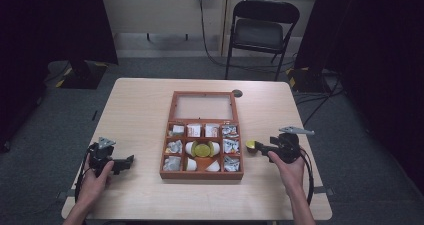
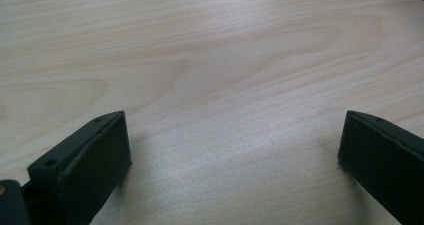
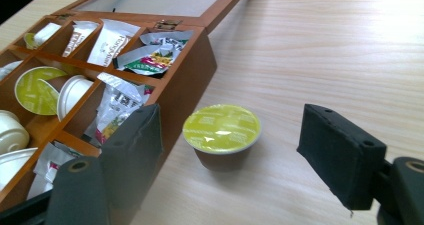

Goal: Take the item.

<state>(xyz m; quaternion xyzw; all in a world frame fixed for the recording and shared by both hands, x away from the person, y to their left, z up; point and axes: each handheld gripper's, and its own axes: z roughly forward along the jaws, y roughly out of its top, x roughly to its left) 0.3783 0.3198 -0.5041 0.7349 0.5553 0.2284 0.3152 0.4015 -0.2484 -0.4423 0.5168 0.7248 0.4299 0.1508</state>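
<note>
I see the compartment box [image 1: 201,174] lying in the middle of the surface [image 1: 140,110], its opened lid [image 1: 203,106] flat behind it, with sachets [image 1: 230,146] and capsules [image 1: 191,164] in its compartments. A single pod [image 3: 222,133] stands on the surface just beside the box's right wall, between my right gripper's [image 3: 227,155] fingers [image 3: 341,155]. My left gripper [image 1: 125,163] sits well left of the box, and a chair [image 1: 261,31] stands on the floor behind the surface.
</note>
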